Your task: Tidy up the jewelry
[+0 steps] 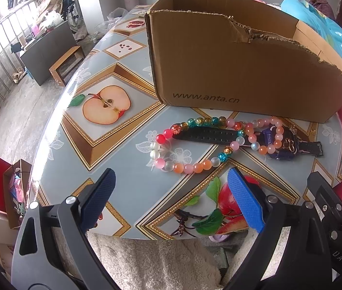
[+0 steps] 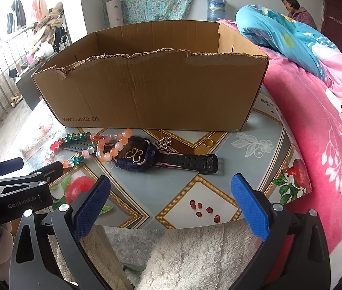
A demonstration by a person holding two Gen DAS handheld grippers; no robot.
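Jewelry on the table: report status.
Left tongs and right tongs open, empty. Bead bracelets draped over black watch, outside torn cardboard box. Nothing blocking.

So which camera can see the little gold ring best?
The right wrist view. There the gold ring lies in plain sight on the table, just in front of the cardboard box, right of the watch. In the left wrist view I can't make the ring out at all.

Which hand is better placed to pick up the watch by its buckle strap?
Right. The watch has its buckle strap lying bare ahead of the open right hand-held gripper. The open left hand-held gripper faces the beaded bracelets draped over the other strap.
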